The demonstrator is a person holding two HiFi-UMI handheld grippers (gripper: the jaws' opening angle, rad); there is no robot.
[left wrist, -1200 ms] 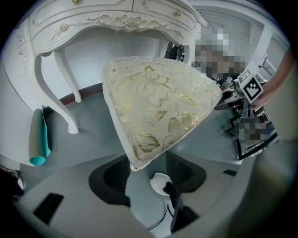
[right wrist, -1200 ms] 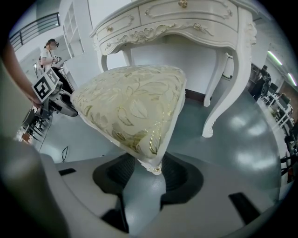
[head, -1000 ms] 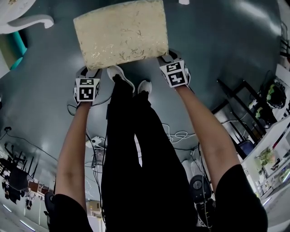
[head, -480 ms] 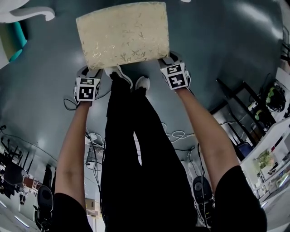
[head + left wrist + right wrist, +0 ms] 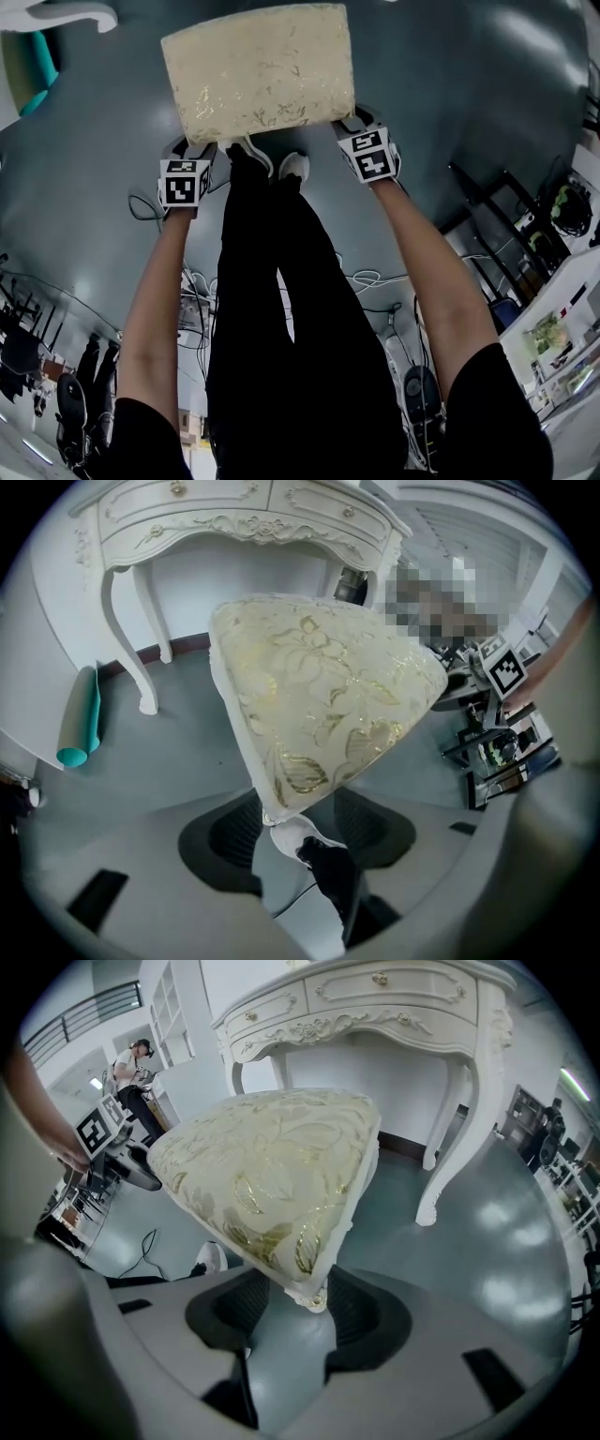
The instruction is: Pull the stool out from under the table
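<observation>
Stool (image 5: pixel 258 70) sits in the upper middle of the head view, on the grey floor (image 5: pixel 469 112) just ahead of the person's shoes (image 5: pixel 295 173). It is apart from the white table (image 5: pixel 234 522), which stands behind it at the top of both gripper views. By that lie, the pull looks done and the step in hand is letting go.

The left claw (image 5: pixel 300 822) stands wide around 1 near corner of the cushion, and its pads do not seem to press on it. The right claw (image 5: pixel 302 1300) is opening, with the other near corner between its pads.

To finish well, let both claws spread until the patterned fabric is clearly free on each side. Then draw the 2 straight back toward the lower edge of the head view. Keep them level, so neither pad catches the cushion edge or the white frame under it and drags the stool askew.
</observation>
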